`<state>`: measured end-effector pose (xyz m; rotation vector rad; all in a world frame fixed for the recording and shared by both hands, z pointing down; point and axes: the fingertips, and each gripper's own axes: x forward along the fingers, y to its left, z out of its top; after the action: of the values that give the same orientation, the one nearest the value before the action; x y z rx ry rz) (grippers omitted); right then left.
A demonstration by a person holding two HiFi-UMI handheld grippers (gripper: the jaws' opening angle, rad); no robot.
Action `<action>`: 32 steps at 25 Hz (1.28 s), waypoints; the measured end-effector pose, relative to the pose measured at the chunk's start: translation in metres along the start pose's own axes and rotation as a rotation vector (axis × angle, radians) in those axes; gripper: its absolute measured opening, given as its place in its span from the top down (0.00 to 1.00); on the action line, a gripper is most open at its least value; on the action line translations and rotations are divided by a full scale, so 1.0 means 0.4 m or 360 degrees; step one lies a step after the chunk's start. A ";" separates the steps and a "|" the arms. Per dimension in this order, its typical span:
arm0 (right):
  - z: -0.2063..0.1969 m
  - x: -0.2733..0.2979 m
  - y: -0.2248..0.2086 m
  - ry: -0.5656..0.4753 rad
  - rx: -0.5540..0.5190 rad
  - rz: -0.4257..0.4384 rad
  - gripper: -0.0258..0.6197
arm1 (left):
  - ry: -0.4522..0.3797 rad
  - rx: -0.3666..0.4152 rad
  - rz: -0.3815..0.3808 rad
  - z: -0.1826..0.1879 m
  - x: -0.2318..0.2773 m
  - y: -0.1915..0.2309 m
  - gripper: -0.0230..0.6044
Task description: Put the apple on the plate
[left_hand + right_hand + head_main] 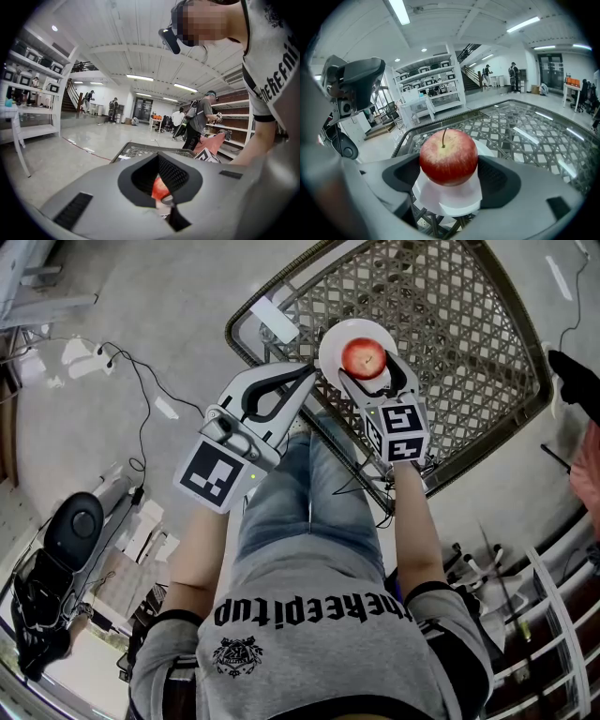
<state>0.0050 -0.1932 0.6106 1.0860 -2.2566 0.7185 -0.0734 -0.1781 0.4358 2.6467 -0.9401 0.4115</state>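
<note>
A red apple (362,355) (448,157) is over a white plate (329,341) (451,200) near the front edge of a glass-topped lattice table (459,324). My right gripper (366,371) (449,179) is shut on the apple, a dark pad against each side. I cannot tell whether the apple rests on the plate. My left gripper (310,375) (170,206) sits just left of the plate with its jaw tips together and nothing between them. In the left gripper view, a bit of the apple (159,187) shows through the gap behind the tips.
A small white box (274,321) lies on the table's near-left corner. Cables (141,381) trail over the floor to the left, with black equipment (73,521) lower left. White rails (553,615) stand at the lower right. People stand far off in the hall (199,119).
</note>
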 end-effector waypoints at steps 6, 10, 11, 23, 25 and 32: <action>-0.001 -0.002 0.001 0.0003 0.0011 -0.0026 0.33 | 0.0000 0.0011 -0.0002 0.000 -0.008 -0.008 0.93; -0.003 -0.005 0.001 0.0012 0.0015 -0.0030 0.33 | 0.0003 0.0014 -0.0003 -0.001 -0.015 -0.012 0.93; -0.003 -0.004 0.001 0.0015 0.0017 -0.0031 0.33 | 0.0005 0.0015 -0.0003 -0.001 -0.016 -0.012 0.93; 0.013 -0.027 -0.002 -0.0030 0.0043 -0.0065 0.32 | -0.0012 0.0013 0.0008 0.003 -0.035 -0.020 0.93; 0.022 -0.041 0.007 -0.0038 0.0038 -0.0074 0.32 | -0.0022 0.0017 0.0007 0.012 -0.047 -0.025 0.93; 0.063 -0.099 0.021 -0.0108 0.0053 -0.0112 0.32 | -0.0057 0.0034 -0.0006 0.037 -0.066 -0.046 0.93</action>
<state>0.0136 -0.1843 0.5647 1.2167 -2.2578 0.7027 -0.0786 -0.1554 0.4093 2.6828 -0.9467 0.3769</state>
